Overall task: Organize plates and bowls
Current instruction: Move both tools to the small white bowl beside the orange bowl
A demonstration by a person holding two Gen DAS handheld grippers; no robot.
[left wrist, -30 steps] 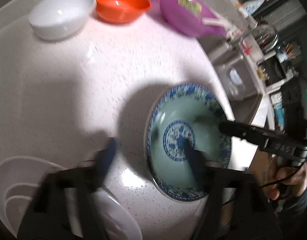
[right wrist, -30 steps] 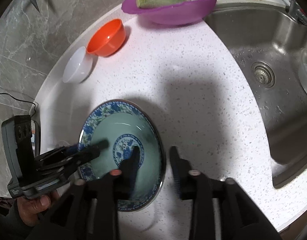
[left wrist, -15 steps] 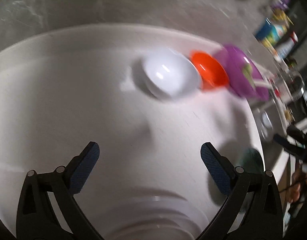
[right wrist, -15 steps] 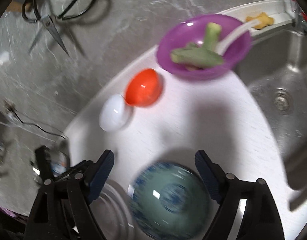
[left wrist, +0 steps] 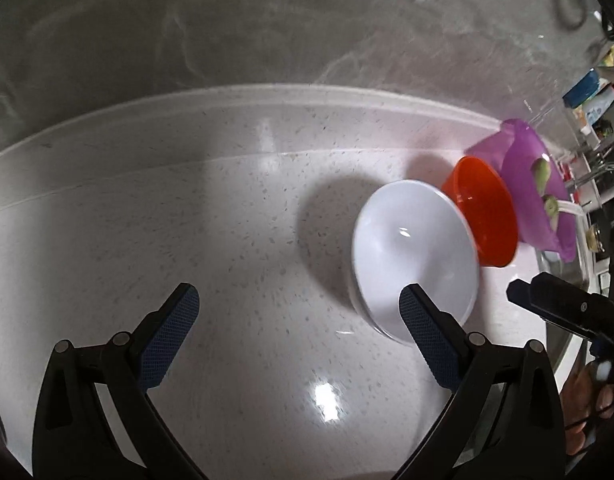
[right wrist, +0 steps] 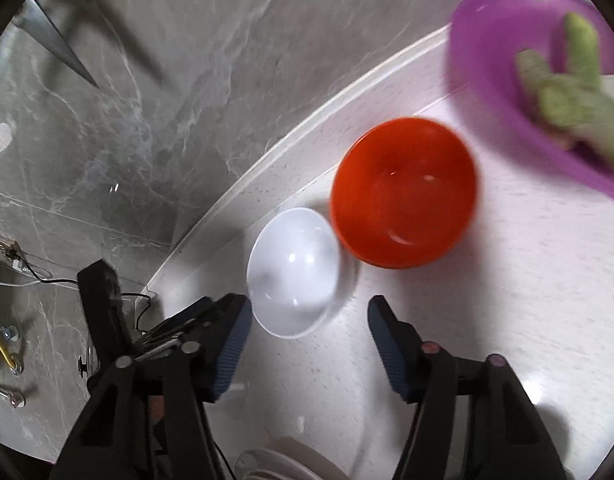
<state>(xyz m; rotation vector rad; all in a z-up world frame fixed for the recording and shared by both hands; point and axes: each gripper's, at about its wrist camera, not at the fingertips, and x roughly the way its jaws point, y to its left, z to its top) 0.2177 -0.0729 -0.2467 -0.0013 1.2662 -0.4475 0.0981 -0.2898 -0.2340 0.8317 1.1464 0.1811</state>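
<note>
Just ahead of the right gripper point(right wrist: 309, 338), whose empty jaws had just narrowed yet stood apart, lay the white bowl point(right wrist: 293, 272), touching the orange bowl point(right wrist: 403, 192); left gripper point(left wrist: 299, 320) spread wide

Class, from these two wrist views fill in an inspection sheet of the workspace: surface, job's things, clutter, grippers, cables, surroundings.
Surface: white speckled countertop, bare patches, glare spots.
Job's things: white bowl and orange bowl side by side near the back edge; stacked white dishes at the right wrist view's bottom edge.
Clutter: purple bowl holding green vegetable pieces.
Grippers: left gripper open, nothing between its fingers; right gripper open, its jaws have just been closing, empty.
Cables: thin black wire along the wall.
Surroundings: grey marble wall; bottles and packages far right.
</note>
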